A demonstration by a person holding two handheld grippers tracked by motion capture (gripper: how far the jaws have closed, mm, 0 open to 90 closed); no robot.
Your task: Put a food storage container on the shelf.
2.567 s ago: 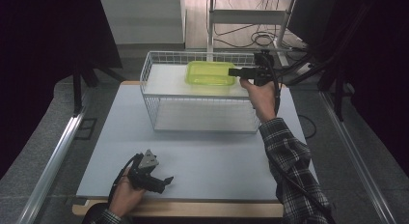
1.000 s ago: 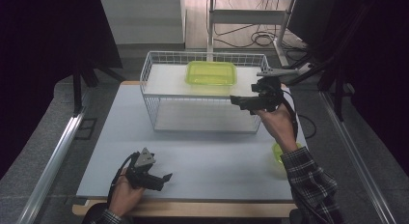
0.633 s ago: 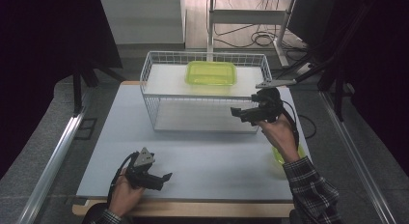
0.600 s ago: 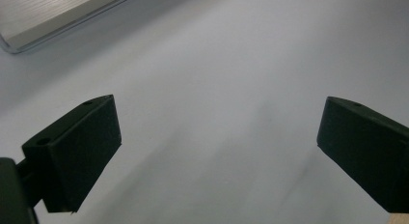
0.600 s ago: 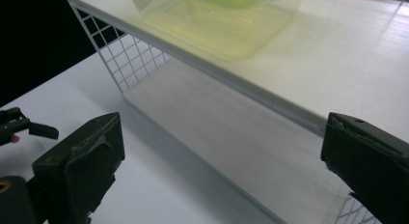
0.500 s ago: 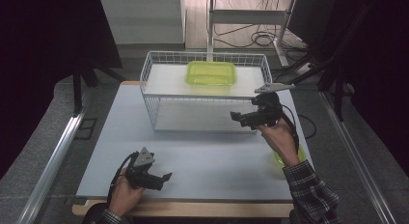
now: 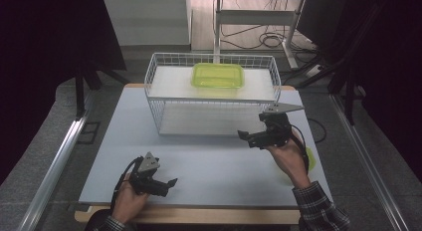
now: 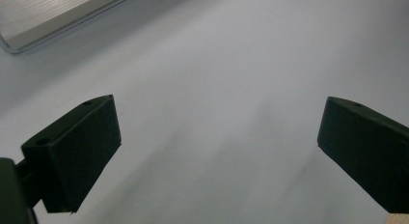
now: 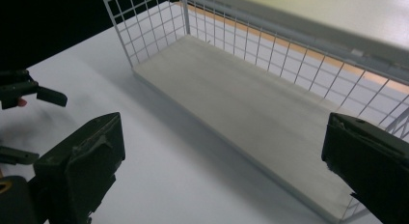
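Observation:
A white wire rack [image 7: 154, 110] stands at the back of the white table, and a yellow-green container [image 7: 218, 75] lies on its top shelf. My right gripper [image 7: 246, 138] hovers in front of the rack's right end, open and holding nothing. In the right gripper view its jaws [image 9: 222, 156] stand wide apart before the rack's lower shelf [image 9: 251, 108]. My left gripper [image 7: 170, 185] rests near the table's front edge, open. Bare table top shows between its jaws [image 8: 217, 137].
A yellow-green object [image 7: 310, 159] lies on the table, partly hidden under the right wrist. A metal rail [image 7: 54, 161] runs along the table's left side. Cables [image 7: 263, 40] lie on the floor behind the rack. Bare table top [image 7: 214, 161] lies between the two grippers.
My right gripper has drawn back from the green container on the rack top and come down toward the person, at the table's right side. The left gripper has stayed put.

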